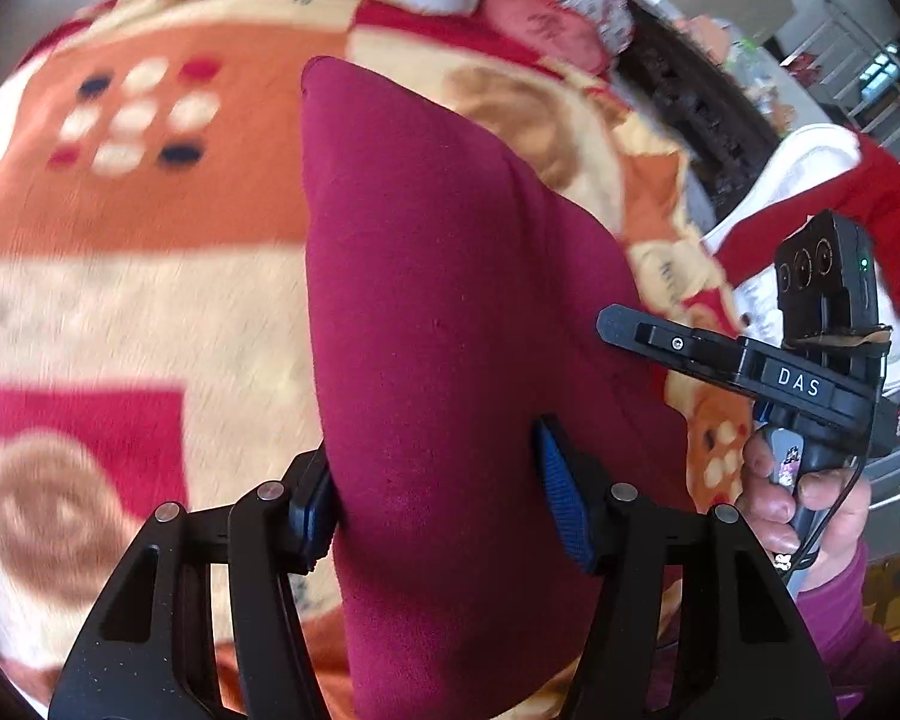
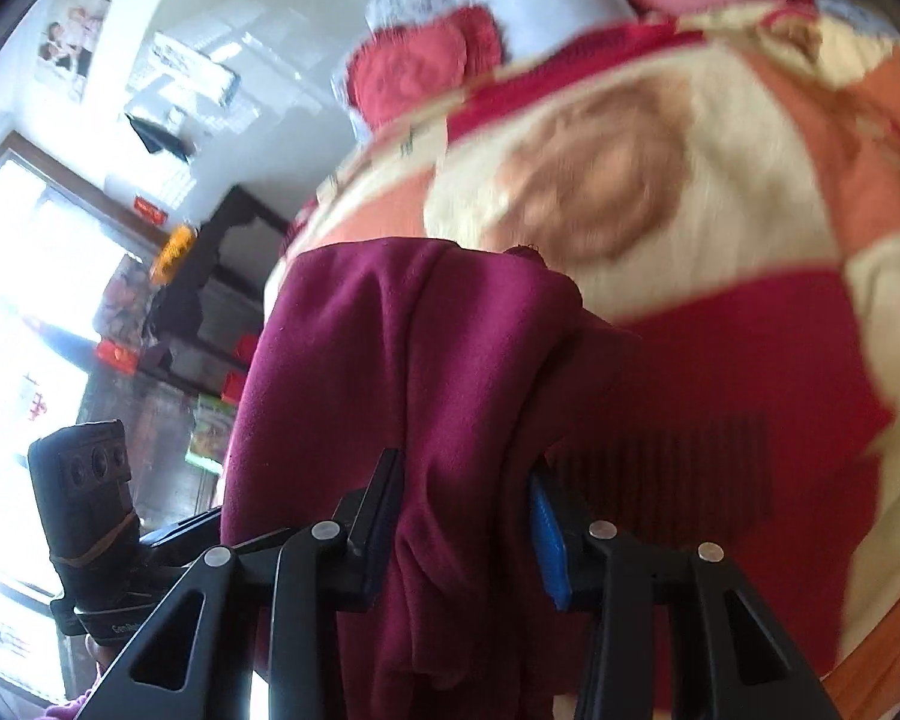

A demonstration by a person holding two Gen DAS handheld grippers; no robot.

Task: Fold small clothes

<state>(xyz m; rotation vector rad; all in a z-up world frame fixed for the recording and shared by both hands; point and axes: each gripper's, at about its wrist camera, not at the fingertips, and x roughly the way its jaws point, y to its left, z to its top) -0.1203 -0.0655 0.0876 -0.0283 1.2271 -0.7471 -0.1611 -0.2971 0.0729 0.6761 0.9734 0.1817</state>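
Maroon garment (image 1: 450, 330) over a patterned blanket (image 1: 150, 276)

The blanket beneath it is orange, cream and red, with tan rose motifs and dotted clusters.

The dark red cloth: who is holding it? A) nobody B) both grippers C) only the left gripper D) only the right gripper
B: the dark red cloth sits pinched in the left gripper, and the right gripper grips it too.

bed: patterned blanket (image 1: 150, 300) | far end: red cushions (image 2: 414, 69)

Patterned blanket (image 1: 150, 300), white wall (image 2: 258, 12), bright window (image 2: 30, 276).
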